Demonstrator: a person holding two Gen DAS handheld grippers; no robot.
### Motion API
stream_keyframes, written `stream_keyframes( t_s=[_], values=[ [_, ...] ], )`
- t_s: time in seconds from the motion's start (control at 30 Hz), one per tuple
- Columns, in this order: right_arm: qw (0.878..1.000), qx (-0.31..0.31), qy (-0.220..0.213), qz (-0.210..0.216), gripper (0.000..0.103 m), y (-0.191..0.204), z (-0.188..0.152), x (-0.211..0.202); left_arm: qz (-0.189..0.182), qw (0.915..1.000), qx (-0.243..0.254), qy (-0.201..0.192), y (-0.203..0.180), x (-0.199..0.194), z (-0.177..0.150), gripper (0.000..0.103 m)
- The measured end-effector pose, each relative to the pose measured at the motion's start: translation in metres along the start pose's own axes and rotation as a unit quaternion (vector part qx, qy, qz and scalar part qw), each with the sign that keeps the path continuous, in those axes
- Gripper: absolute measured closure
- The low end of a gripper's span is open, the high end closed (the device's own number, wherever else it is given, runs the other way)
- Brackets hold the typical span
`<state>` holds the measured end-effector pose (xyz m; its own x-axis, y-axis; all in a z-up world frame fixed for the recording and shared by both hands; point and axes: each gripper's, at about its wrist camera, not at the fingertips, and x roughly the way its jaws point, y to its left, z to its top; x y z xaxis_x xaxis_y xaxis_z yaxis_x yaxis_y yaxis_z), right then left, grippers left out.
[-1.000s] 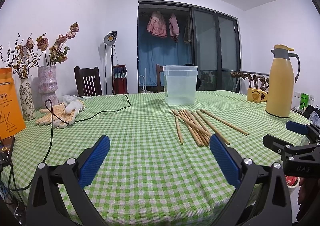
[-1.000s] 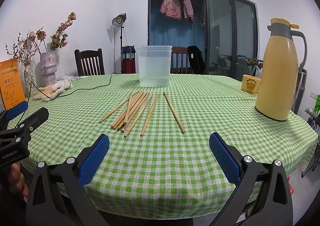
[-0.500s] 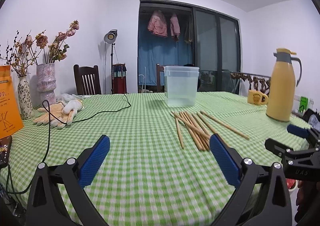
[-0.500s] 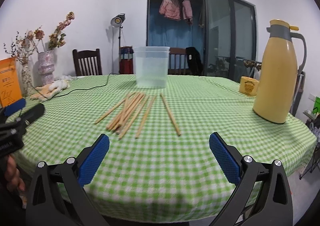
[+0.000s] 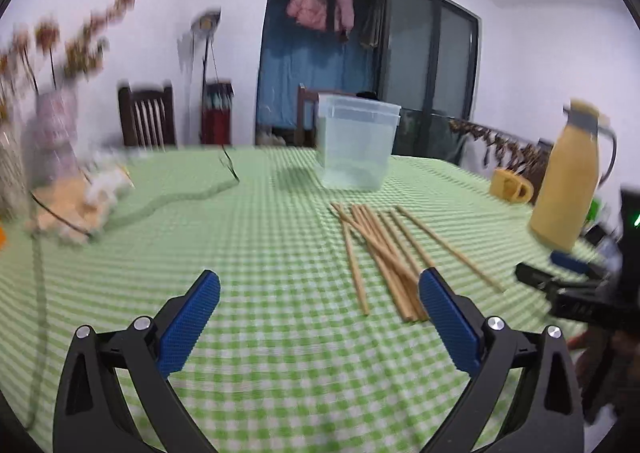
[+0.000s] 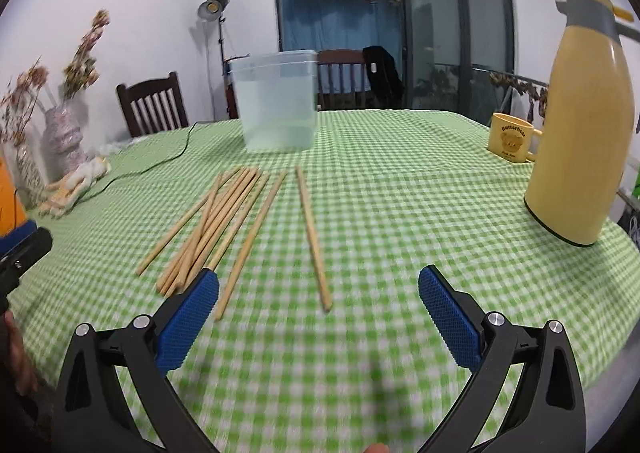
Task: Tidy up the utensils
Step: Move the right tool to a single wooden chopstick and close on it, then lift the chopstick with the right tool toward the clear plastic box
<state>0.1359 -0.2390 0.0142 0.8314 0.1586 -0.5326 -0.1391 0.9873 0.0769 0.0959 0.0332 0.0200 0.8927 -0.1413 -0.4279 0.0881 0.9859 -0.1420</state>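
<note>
Several wooden chopsticks lie loose on the green checked tablecloth, also in the right wrist view. One chopstick lies apart to the right of the pile. A clear plastic container stands upright beyond them, and shows in the right wrist view too. My left gripper is open and empty, just left of the pile's near ends. My right gripper is open and empty, above the near end of the lone chopstick.
A yellow thermos and a yellow mug stand at the right. Vases with dried flowers, gloves and a black cable are at the left. Chairs stand behind the table.
Both grippers have moved forward over the table toward the chopsticks and tilted downward. The left view is blurred by motion. Both stay open.
</note>
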Motion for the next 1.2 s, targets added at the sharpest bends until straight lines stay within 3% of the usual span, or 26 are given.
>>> stream_keyframes(
  t_s=[0.03, 0.13, 0.27, 0.33, 0.43, 0.57, 0.73, 1.17, 1.2],
  values=[
    [0.999, 0.001, 0.032, 0.01, 0.006, -0.003, 0.002, 0.01, -0.013, 0.9995, -0.018, 0.021, 0.006, 0.008, 0.003, 0.007],
    [0.995, -0.005, 0.103, 0.007, 0.006, -0.008, 0.003, 0.032, 0.015, 0.9973, -0.031, 0.065, 0.014, 0.028, 0.007, 0.008],
    [0.991, -0.047, 0.125, -0.006, 0.011, -0.003, 0.004, 0.042, 0.017, 0.9953, -0.013, 0.095, 0.016, 0.045, 0.012, 0.007],
    [0.988, -0.061, 0.139, 0.012, 0.033, 0.002, 0.005, 0.048, 0.008, 0.9936, -0.001, 0.113, 0.014, 0.056, 0.015, 0.007],
    [0.987, -0.066, 0.145, 0.021, 0.048, 0.005, 0.008, 0.053, -0.005, 0.9887, 0.0, 0.15, 0.011, 0.073, 0.019, 0.008],
    [0.987, -0.068, 0.145, 0.027, 0.065, 0.002, 0.012, 0.058, -0.009, 0.9865, 0.011, 0.163, 0.004, 0.088, 0.021, 0.008],
    [0.986, -0.068, 0.149, 0.041, 0.098, -0.003, 0.019, 0.065, -0.012, 0.9837, 0.036, 0.176, -0.006, 0.105, 0.022, 0.011],
    [0.99, -0.068, 0.111, 0.047, 0.098, -0.012, 0.021, 0.046, -0.036, 0.9754, 0.029, 0.215, -0.011, 0.124, 0.019, 0.016],
    [0.991, -0.064, 0.11, 0.047, 0.098, -0.014, 0.02, 0.046, -0.038, 0.9747, 0.021, 0.219, -0.01, 0.126, 0.019, 0.023]
  ],
)
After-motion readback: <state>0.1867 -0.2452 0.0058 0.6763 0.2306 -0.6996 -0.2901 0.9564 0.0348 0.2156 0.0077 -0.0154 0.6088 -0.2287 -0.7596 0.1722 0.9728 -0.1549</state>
